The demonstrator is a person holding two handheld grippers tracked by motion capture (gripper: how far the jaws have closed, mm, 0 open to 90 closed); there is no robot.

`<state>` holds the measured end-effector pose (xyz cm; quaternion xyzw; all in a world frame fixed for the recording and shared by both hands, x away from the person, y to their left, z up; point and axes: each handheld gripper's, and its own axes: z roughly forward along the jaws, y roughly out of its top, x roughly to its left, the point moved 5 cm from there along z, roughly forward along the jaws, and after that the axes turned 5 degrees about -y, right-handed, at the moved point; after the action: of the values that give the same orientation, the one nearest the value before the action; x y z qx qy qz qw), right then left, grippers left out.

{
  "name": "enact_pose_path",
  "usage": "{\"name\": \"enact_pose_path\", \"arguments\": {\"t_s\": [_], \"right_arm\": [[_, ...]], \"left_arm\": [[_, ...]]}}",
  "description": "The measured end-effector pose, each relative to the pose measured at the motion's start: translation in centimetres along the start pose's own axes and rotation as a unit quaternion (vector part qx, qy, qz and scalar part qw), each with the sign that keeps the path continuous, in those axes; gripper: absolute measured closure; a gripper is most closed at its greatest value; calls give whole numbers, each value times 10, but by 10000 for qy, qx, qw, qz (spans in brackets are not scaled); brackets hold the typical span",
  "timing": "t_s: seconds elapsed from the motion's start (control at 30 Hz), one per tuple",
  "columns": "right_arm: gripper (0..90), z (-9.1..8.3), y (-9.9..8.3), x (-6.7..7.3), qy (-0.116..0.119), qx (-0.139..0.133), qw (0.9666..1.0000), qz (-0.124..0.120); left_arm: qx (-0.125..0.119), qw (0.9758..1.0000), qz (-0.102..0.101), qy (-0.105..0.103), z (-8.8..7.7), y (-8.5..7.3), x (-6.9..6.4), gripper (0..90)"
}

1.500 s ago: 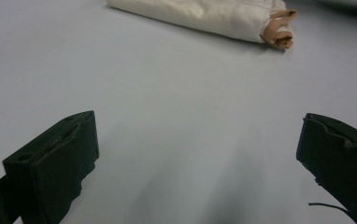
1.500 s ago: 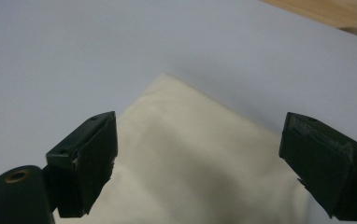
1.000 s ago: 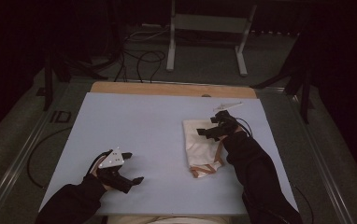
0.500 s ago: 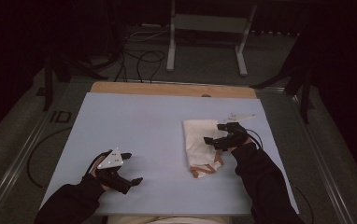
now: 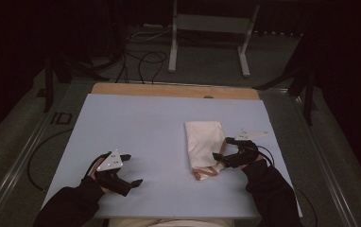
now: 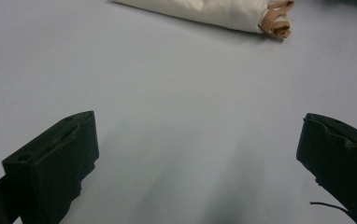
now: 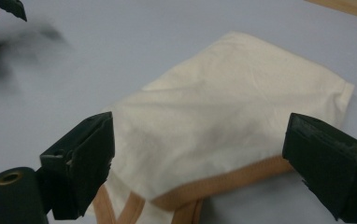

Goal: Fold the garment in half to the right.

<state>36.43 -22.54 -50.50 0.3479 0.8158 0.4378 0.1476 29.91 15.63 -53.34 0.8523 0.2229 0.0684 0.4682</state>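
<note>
A folded cream cloth bag (image 5: 201, 142) with tan straps (image 5: 206, 172) lies flat on the right half of the pale blue table top (image 5: 136, 123). My right gripper (image 5: 222, 148) is at the bag's near right edge, open, its jaws spread just above the tan hem. In the right gripper view the bag (image 7: 232, 112) spreads out ahead of that open gripper (image 7: 197, 158), with nothing held. My left gripper (image 5: 132, 169) rests open low over the bare table at the near left. The left gripper view has wide-apart jaws of this gripper (image 6: 200, 154), and the bag (image 6: 204, 10) lies far ahead.
A wooden strip (image 5: 169, 90) runs along the table's far edge. Behind it a metal stand (image 5: 211, 28) and cables (image 5: 141, 56) are on the dark floor. Rails (image 5: 22, 156) flank the table. The other hand's gripper (image 7: 8, 7) shows at the right gripper view's top left.
My right gripper has come back from over the bag's far part to its near right edge, staying open. The left gripper has hardly moved.
</note>
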Motion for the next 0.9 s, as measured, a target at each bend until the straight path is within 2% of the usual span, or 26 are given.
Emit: {"name": "enact_pose_path", "arguments": {"t_s": [0.17, 0.3, 0.5, 0.9], "right_arm": [[93, -9, -15, 3, -26, -80, 9999, 63], [93, -16, -23, 6, -112, -117, 9999, -7], [94, -25, -37, 8, -329, -86, 9994, -51], [94, -38, -61, 7, -634, -113, 9977, 222]], "left_arm": [[-3, 10000, -36, 17, -1, -1, 1, 0], [4, 10000, -26, 36, -2, -2, 2, 0], [-8, 10000, -32, 64, -3, -2, 2, 0], [12, 10000, -15, 89, -4, -4, 3, 0]]}}
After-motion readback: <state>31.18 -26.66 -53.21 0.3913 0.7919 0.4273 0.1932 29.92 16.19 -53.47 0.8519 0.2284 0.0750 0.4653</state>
